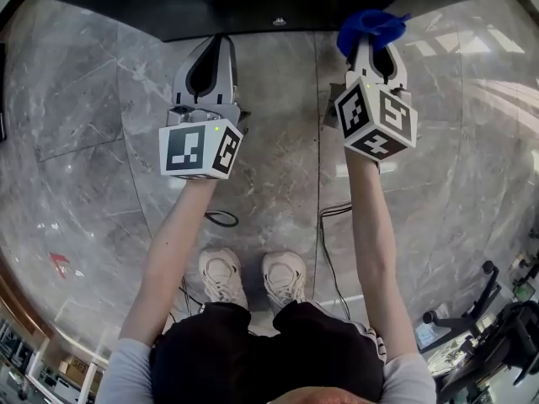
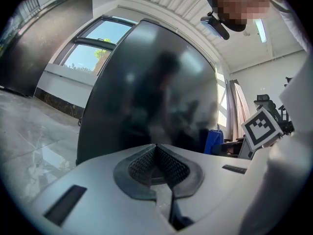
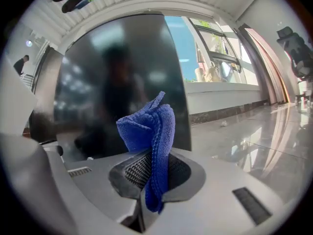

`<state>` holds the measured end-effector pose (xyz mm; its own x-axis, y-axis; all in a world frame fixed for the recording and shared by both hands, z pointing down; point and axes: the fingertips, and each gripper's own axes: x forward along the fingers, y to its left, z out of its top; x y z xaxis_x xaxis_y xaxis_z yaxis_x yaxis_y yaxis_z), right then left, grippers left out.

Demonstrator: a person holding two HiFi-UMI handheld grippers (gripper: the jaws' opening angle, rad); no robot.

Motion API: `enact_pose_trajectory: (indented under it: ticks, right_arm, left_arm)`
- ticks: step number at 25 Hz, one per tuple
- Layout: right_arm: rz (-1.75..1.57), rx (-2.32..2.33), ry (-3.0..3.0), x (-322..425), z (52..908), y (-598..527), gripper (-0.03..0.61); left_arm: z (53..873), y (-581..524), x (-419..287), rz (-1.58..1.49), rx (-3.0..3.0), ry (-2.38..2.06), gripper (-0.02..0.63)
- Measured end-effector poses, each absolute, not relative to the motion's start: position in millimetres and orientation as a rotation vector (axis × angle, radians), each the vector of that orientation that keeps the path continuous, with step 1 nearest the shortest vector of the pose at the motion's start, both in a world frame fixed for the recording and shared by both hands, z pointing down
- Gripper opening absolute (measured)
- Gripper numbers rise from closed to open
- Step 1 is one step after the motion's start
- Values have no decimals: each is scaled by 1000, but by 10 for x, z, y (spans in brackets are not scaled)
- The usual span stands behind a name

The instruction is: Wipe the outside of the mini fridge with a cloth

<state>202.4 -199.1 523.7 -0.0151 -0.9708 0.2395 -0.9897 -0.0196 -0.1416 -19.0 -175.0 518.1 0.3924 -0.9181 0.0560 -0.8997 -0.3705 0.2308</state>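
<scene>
The mini fridge (image 2: 151, 92) is a glossy black box standing right in front of both grippers; its dark door (image 3: 117, 82) fills the middle of the right gripper view, and its top edge (image 1: 278, 7) shows in the head view. A blue cloth (image 3: 150, 131) is pinched upright in my right gripper (image 3: 152, 168), which is shut on it; the same cloth (image 1: 370, 25) pokes out toward the fridge. My left gripper (image 2: 156, 163) is shut with nothing in it, and this left gripper (image 1: 212, 57) hovers just short of the fridge front.
Grey marble floor (image 1: 84, 141) spreads all round. Black cables (image 1: 324, 225) trail on the floor by the person's shoes (image 1: 253, 276). Office chair bases (image 1: 472, 318) stand at the lower right. Windows (image 3: 215, 58) and a low wall lie beside the fridge.
</scene>
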Motion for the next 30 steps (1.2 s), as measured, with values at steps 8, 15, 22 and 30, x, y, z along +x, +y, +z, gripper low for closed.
enact_pose_trajectory:
  ticks: [8,15,22,30]
  right_arm:
    - [417,2249,-2018,2528,5276,-2053,61]
    - [443,2318,-1931,2732,5306,-2070,61]
    - [514,2478,-1733,3202,5355,-2028,61]
    - [546,2466,-1901,2809,5211,-1675,61]
  left_arm:
    - [5323,-1775,-149,-96,2398,-1599,3]
    - [5315,-1786,-226,-107,2380,-1610,3]
    - [5293,-1778,-245,-111,2381,-1616,3]
    - [5237,-1756,-186,-92,2429,-1611,3]
